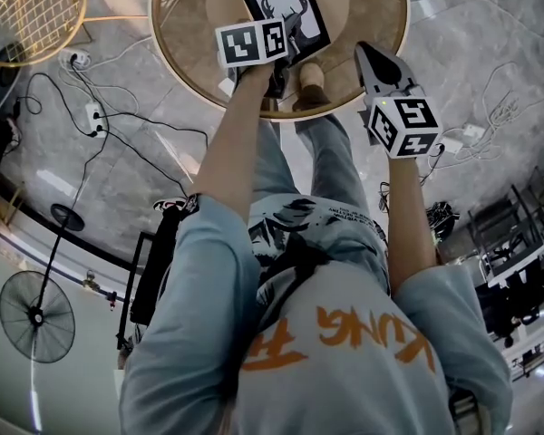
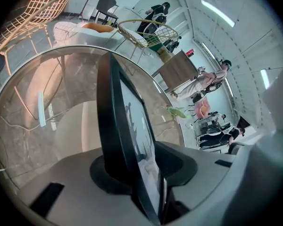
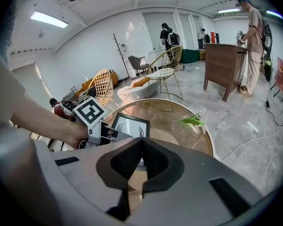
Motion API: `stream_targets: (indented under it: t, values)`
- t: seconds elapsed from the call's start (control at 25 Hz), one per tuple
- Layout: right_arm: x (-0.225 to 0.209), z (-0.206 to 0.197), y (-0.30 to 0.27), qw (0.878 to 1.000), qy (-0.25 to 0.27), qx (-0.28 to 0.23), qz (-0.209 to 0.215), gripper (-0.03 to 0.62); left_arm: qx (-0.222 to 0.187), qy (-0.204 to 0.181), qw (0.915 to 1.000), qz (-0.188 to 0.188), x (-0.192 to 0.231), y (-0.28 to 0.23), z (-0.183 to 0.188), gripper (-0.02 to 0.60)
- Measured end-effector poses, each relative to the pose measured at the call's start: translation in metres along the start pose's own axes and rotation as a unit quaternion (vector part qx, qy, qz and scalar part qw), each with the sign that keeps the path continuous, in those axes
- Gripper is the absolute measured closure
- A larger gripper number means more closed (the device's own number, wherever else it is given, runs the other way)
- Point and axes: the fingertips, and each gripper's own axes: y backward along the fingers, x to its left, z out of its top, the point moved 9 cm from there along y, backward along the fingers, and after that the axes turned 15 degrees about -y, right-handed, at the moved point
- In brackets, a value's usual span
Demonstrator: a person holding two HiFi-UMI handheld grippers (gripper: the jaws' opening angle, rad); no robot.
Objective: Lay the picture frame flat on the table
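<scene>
**Deer-print frame btwn open left jaws; right jaws closed, empty**

Nearest in head view: the person's pale-blue T-shirt w/ orange print, both forearms stretched fwd over the bench, a round glass-top w/ gold rim.

Right hand-held gripper hovers above the near-right part of the bench. Its jaws are pressed together w/ nothing btwn them, and it's clear of the frame.

Left hand-held gripper is at the near edge of the picture frame. Left gripper view shows the jaws apart w/ the frame's edge standing btwn them. One dark pad is close on the back face and there's a slim gap on the glass side, so it's not clamped.

The frame has a black border and a white print w/ a black deer. It sits on the bench's near-centre, just beyond the left marker cube, print side facing up toward the head cam. Can't tell if it lies fully flat or its far edge is raised.

Further on the glass, well apart from the frame, lies a green sprig near the right rim.

Beyond the bench:
- grey marble floor w/ a power strip and loose cables
- a floor fan at left
- gold wire chairs in right gripper view
- farther back, a wooden cabinet w/ a person standing at it
</scene>
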Motion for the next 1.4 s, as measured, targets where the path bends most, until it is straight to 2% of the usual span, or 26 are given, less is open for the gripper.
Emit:
stream_targets:
  t: [0.16, 0.32, 0.52, 1.0, 1.12, 1.32, 1.4]
  values:
    - [0.001, -0.002, 0.002, 1.0, 0.001, 0.003, -0.001, 0.597, 0.003, -0.003, 0.9999, 0.013, 0.009, 0.009, -0.007, 0.379]
    - [0.006, 0.0, 0.001, 1.0, 0.013, 0.008, 0.005, 0.597, -0.003, 0.01, 0.9996, 0.025, 0.013, 0.016, -0.016, 0.345]
    - [0.02, 0.005, -0.002, 1.0, 0.017, 0.003, 0.011, 0.597, -0.012, 0.031, 0.9985, 0.043, 0.024, 0.031, -0.032, 0.344]
    - [0.046, -0.002, -0.003, 1.0, 0.027, 0.003, 0.015, 0.597, -0.019, 0.061, 0.9966, 0.051, 0.046, 0.054, -0.056, 0.345]
    - [0.055, -0.005, -0.005, 0.999, 0.029, 0.003, 0.017, 0.597, -0.029, 0.064, 0.9963, 0.05, 0.048, 0.064, -0.057, 0.376]
    - [0.067, -0.005, -0.006, 0.999, 0.03, -0.001, 0.025, 0.597, -0.062, 0.049, 0.9947, 0.065, 0.041, 0.088, -0.054, 0.518]
    - [0.07, -0.004, -0.008, 0.999, 0.029, 0.0, 0.026, 0.597, -0.074, 0.038, 0.9938, 0.074, 0.036, 0.098, -0.051, 0.54]
